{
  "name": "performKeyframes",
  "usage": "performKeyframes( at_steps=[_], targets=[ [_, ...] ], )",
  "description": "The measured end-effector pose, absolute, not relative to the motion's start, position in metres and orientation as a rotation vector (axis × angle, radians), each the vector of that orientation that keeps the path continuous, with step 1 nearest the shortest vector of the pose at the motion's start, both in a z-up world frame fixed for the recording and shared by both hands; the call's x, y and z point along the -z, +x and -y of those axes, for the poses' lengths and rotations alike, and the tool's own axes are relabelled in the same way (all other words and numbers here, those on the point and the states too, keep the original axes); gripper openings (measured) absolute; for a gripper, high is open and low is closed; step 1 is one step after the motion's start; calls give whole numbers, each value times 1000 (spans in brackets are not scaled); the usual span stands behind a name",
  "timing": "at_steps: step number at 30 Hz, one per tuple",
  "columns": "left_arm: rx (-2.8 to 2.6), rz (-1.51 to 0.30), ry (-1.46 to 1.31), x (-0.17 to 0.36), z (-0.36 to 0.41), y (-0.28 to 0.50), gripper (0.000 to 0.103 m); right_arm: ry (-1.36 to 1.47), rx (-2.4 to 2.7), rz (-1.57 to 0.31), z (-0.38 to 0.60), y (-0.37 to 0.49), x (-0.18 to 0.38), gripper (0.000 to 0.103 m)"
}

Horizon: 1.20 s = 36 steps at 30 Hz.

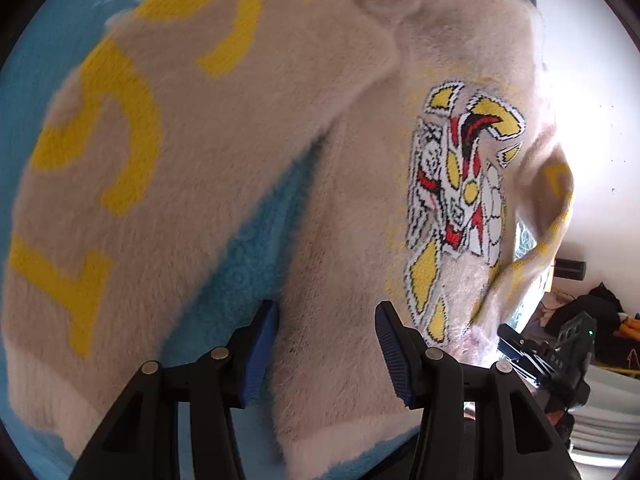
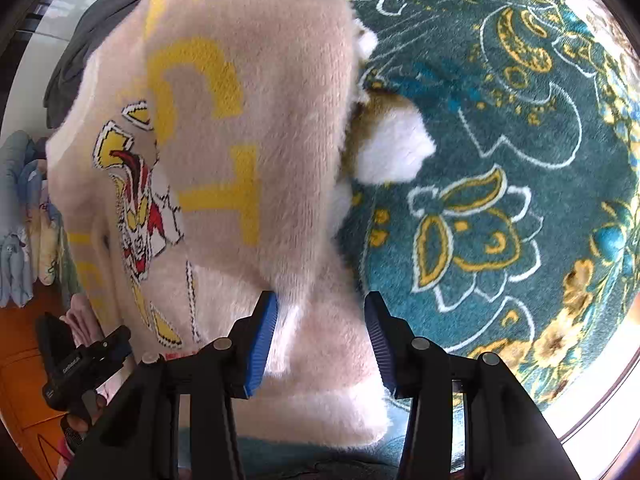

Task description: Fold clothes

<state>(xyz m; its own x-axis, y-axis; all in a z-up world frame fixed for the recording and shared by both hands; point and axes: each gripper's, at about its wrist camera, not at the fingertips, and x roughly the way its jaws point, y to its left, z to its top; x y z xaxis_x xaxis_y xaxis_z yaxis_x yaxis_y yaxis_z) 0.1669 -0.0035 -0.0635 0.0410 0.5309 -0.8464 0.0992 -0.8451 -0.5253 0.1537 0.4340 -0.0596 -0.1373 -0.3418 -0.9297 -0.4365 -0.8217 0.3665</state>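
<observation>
A fluffy beige sweater (image 1: 248,128) with yellow letters and a red, yellow and white cartoon figure fills the left wrist view, hanging over a light blue blanket (image 1: 240,264). My left gripper (image 1: 326,344) is open, its blue pads on either side of a sweater fold. In the right wrist view the same sweater (image 2: 248,160) hangs at the left over a teal patterned blanket (image 2: 500,160). My right gripper (image 2: 320,340) is open around the sweater's lower hem. Each gripper shows in the other's view, the right one (image 1: 552,360) and the left one (image 2: 80,364).
A white and tan furry piece (image 2: 388,148) lies on the teal blanket beside the sweater. Folded pale clothes (image 2: 24,224) hang at the far left over an orange floor. Dark clutter (image 1: 588,304) sits by a white wall at the right.
</observation>
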Motion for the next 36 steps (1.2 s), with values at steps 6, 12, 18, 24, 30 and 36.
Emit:
performKeyframes(
  at_steps=[6,12,18,24,30,36],
  targets=[
    [-1893,649,-1982,64,4,171,53,-2083,-2228,-870,-420,159,57,49],
    [-1877,623,-1999,63,3,175,38,-2121,-2295,-774,-403,163,52,49],
    [-1882,664,-2006,58,7,176,14,-2077,-2277,-784,-402,170,43,22],
    [-1845,758,-1964,38,16,182,11,-1997,-2358,-889,-399,169,14,10],
    [-1828,744,-1920,13,12,182,11,-1993,-2452,-835,-395,178,-17,9],
    [-1771,719,-2027,37,26,198,11,-2085,-2304,-723,-405,193,15,9]
  ],
)
